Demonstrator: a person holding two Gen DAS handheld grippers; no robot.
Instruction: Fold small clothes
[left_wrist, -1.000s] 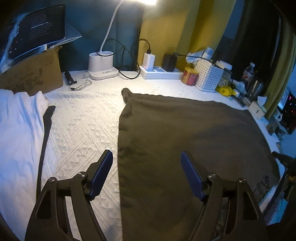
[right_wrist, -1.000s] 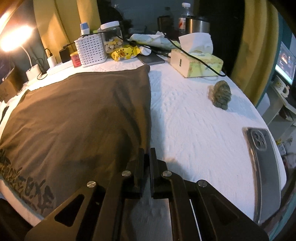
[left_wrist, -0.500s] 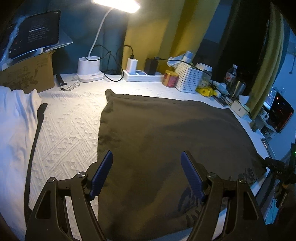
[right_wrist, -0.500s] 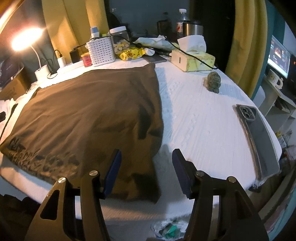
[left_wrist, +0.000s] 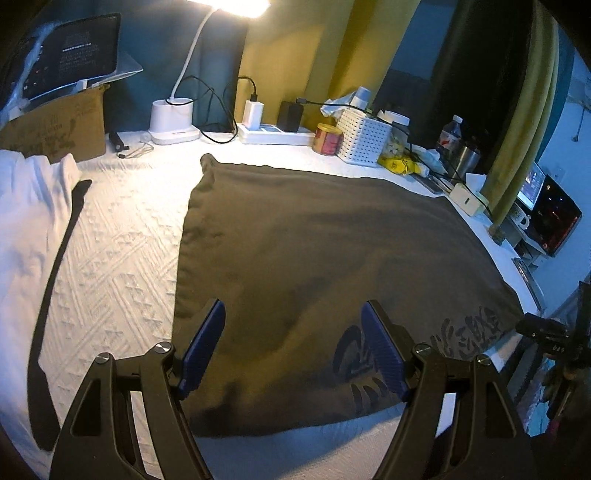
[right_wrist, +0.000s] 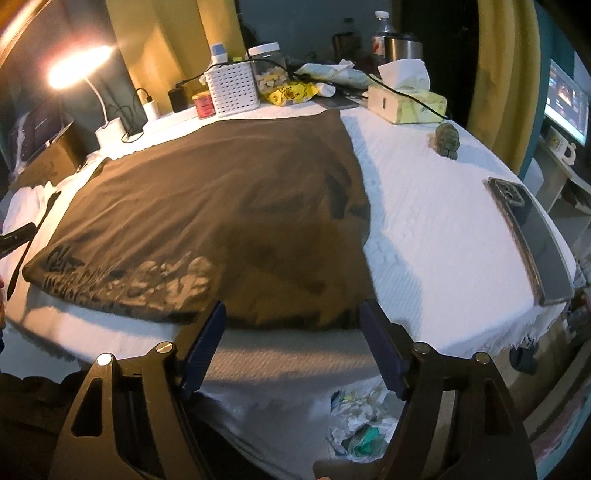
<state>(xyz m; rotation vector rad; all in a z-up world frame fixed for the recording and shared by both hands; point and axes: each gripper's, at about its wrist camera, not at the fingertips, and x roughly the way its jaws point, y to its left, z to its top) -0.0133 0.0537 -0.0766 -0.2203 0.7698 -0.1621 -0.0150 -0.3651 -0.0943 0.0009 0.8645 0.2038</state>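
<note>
A dark olive garment (left_wrist: 314, 266) (right_wrist: 207, 206) lies flat on the white textured table cover (left_wrist: 118, 266), printed lettering along its near edge. My left gripper (left_wrist: 293, 347) hovers open above the garment's near left part, nothing between its blue pads. My right gripper (right_wrist: 291, 347) hangs past the table's front edge, just short of the garment's near right corner. Its jaws are opening, and no cloth sits between them. The right gripper shows as a dark shape at the far right in the left wrist view (left_wrist: 543, 332).
White cloth (left_wrist: 26, 221) and a dark strap (left_wrist: 51, 280) lie at the left. Along the back stand a lamp base (left_wrist: 171, 123), power strip (left_wrist: 273, 134), red tin (left_wrist: 327, 138) and white basket (right_wrist: 232, 88). A tissue box (right_wrist: 406, 101), a figurine (right_wrist: 447, 140) and a phone (right_wrist: 532, 236) sit right.
My right gripper went from shut to wide open and drew back off the garment's near right corner, past the table edge. My left gripper also pulled back toward the near edge, still open.
</note>
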